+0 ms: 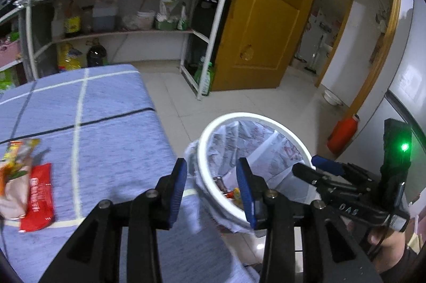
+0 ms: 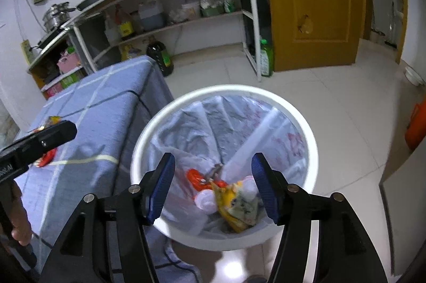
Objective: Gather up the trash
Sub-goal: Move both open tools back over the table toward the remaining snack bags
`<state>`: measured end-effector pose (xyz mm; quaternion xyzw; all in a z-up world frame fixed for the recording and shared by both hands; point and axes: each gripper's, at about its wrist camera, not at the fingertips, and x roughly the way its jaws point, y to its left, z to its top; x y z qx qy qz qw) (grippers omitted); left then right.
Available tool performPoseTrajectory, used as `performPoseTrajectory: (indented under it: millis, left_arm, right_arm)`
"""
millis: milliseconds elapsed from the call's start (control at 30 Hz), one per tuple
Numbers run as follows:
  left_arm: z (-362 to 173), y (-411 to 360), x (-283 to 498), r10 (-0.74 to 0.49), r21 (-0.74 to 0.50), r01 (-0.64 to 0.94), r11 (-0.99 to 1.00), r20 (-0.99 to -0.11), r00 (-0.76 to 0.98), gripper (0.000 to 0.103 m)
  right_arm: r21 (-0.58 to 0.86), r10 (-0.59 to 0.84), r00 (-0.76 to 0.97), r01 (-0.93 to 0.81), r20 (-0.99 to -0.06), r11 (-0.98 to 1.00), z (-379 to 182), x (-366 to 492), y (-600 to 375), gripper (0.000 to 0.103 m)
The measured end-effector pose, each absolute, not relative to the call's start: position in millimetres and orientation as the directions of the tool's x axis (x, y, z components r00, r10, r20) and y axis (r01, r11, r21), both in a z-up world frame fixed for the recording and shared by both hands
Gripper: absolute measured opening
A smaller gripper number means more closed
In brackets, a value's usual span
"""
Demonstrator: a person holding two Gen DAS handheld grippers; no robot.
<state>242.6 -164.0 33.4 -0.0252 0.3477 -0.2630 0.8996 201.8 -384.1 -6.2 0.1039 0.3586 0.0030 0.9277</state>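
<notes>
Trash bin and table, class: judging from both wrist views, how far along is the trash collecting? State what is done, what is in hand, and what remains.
Done: several wrappers already lie inside the lined white bin. In hand: nothing; the right gripper is open above the bin, and the left gripper is open and empty by the table edge. Left: a red packet and another snack wrapper lie on the blue tablecloth.

Right gripper [image 1: 314,165], body: white letters "DAS", seen upside down from my left wrist.
Red wrapper [image 1: 37,199], near left on my table: white print, unreadable.
Bin liner [image 2: 266,128]: red print, illegible.
</notes>
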Motion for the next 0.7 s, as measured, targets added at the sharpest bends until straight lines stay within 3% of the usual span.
performPoseTrajectory:
  millis: [300, 567, 700]
  left_arm:
    - [45.0, -79.8, 219.9, -0.396, -0.215, 0.334, 0.918, -0.564, 0.725, 0.040]
    - [46.3, 16.0, 206.9, -0.240, -0.185, 0.164, 0.969, -0.550, 0.800, 0.040]
    - [36.9, 54.9, 206.7, -0.179, -0.195, 0.081, 0.978, -0.563, 0.807, 0.048]
  right_arm:
    - [0.225, 0.229, 0.770, -0.114, -0.595, 0.968, 29.0, 193.8, -320.0, 0.061]
    - [0.238, 0.366, 0.737, -0.279, -0.568, 0.930, 47.6, 197.7, -245.6, 0.061]
    - [0.240, 0.409, 0.709, -0.332, -0.574, 0.912, 49.0, 203.6, -213.3, 0.061]
